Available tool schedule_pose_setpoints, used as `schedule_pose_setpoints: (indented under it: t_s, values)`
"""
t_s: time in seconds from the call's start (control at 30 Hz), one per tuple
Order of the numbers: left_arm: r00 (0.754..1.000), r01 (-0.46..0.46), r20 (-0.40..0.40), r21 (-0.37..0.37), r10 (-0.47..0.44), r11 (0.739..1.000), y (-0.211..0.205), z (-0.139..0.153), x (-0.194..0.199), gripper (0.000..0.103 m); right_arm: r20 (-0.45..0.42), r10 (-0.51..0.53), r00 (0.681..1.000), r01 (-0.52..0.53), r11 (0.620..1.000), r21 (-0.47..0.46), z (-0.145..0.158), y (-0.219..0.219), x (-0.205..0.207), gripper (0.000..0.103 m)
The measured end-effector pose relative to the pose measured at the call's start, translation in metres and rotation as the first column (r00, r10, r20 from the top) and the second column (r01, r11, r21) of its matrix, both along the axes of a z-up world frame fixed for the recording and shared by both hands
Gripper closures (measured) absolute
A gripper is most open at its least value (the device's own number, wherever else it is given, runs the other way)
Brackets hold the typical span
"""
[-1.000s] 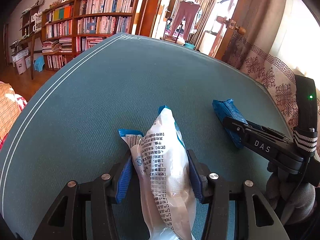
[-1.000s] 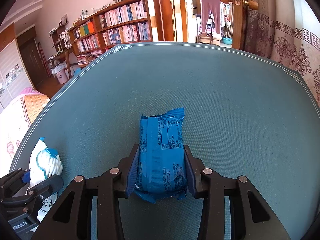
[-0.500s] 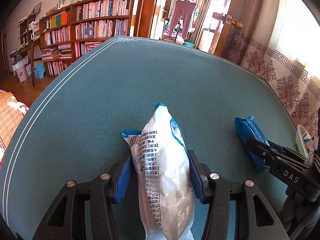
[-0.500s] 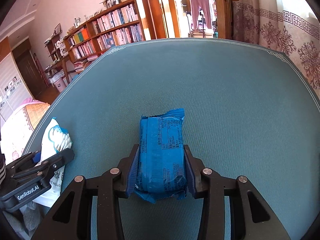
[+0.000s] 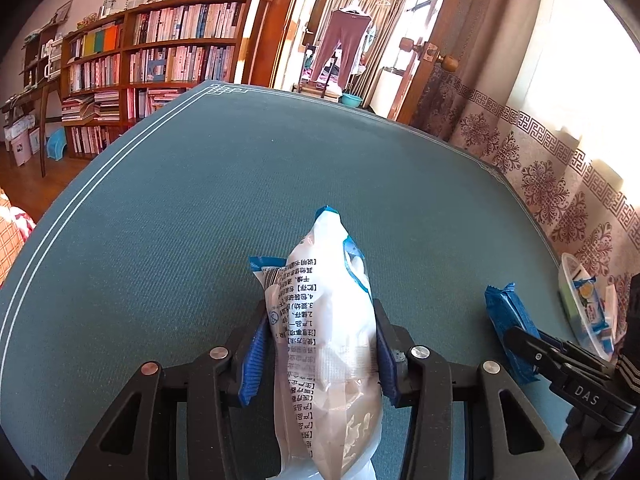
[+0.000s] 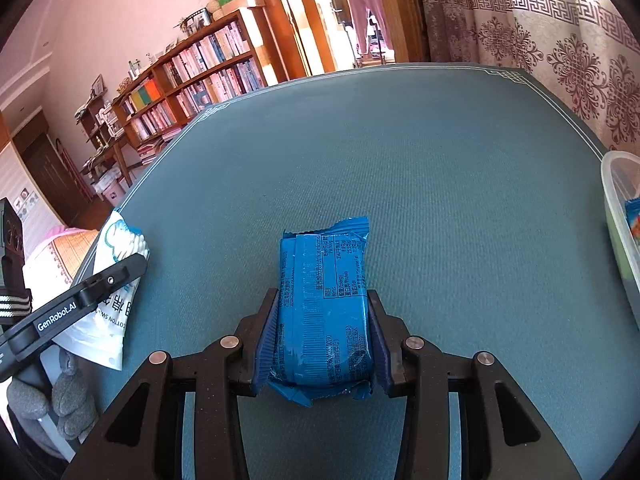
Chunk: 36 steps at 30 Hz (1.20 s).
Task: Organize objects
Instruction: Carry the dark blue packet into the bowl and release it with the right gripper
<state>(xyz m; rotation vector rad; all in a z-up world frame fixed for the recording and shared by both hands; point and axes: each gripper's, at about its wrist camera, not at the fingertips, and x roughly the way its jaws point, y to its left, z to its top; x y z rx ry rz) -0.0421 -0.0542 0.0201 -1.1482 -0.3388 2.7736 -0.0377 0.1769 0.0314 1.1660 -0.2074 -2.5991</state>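
A white plastic bag with blue print (image 5: 324, 340) stands between the blue pads of my left gripper (image 5: 320, 340), whose jaws are closing and press its sides. The same white bag (image 6: 108, 280) shows at the left of the right wrist view. My right gripper (image 6: 324, 332) is shut on a blue snack packet (image 6: 324, 304), held just over the teal tablecloth (image 6: 400, 160). That blue packet (image 5: 508, 328) also appears at the right of the left wrist view, in the other gripper's fingers.
A clear plastic container (image 5: 580, 304) with small packets inside stands at the table's right edge, by the patterned curtain; its rim (image 6: 616, 200) shows in the right wrist view. Bookshelves (image 5: 160, 60) and a doorway lie beyond the far edge. A gloved hand (image 6: 60, 400) holds the left gripper.
My right gripper has carried the blue packet to the right, toward the plastic container, which has come into view. The left gripper has stayed put and squeezed the white bag a little tighter.
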Motion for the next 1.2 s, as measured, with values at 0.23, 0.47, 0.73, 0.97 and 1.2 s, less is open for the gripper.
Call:
schedule_pose_setpoints:
  t_s: [0.23, 0.47, 0.73, 0.97, 1.2]
  values:
    - [0.998, 0.055, 0.041, 0.007, -0.055, 0.998, 0.027, 0.003, 0.002, 0.054, -0.005, -0.057, 0.998, 0.056, 0.998, -0.031, 0.008, 0.035, 0.019, 0.061]
    - [0.989, 0.143, 0.041, -0.033, -0.142, 0.989, 0.076, 0.017, 0.003, 0.054, -0.042, -0.147, 0.988, 0.142, 0.985, -0.1, 0.026, 0.09, 0.032, 0.061]
    - [0.973, 0.229, 0.017, -0.074, -0.229, 0.97, 0.127, 0.038, 0.0, 0.054, -0.129, -0.283, 0.95, 0.264, 0.953, -0.147, 0.057, 0.155, 0.048, 0.061]
    - [0.958, 0.287, 0.052, -0.084, -0.284, 0.954, 0.159, 0.037, -0.006, 0.054, -0.234, -0.406, 0.883, 0.398, 0.914, -0.081, 0.077, 0.195, 0.046, 0.061]
    - [0.95, 0.311, 0.074, -0.111, -0.305, 0.944, 0.177, 0.033, -0.008, 0.054, -0.25, -0.506, 0.825, 0.515, 0.856, -0.033, 0.068, 0.23, 0.028, 0.061]
